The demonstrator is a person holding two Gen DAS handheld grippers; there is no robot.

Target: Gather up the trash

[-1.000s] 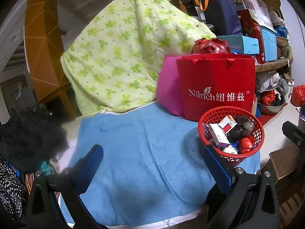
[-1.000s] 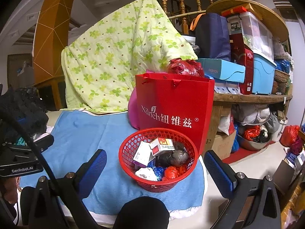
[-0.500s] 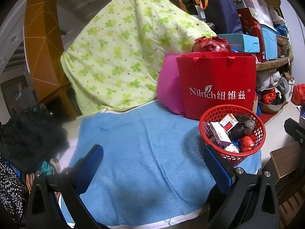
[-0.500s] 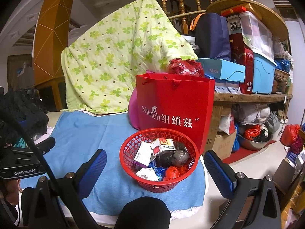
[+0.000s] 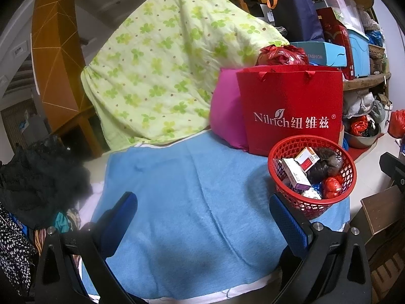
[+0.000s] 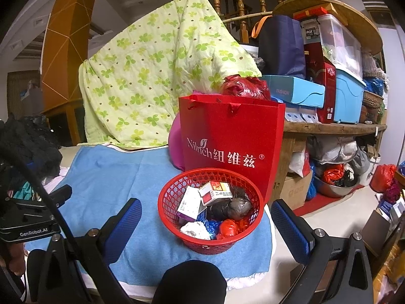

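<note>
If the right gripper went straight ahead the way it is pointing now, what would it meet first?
Most likely the red basket of trash: it sits right between the open right gripper fingers, with the red paper bag behind it. How far off it is cannot be judged.

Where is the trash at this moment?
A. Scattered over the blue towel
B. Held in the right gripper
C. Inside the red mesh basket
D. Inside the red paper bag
C: cartons and crumpled wrappers fill the red mesh basket; the blue towel is bare and both grippers are empty.

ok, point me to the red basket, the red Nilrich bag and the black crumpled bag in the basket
red basket (image 6: 174,192), right wrist view, left mesh wall.
red Nilrich bag (image 6: 235,129), right wrist view, front panel.
black crumpled bag (image 6: 234,206), right wrist view, its middle.
</note>
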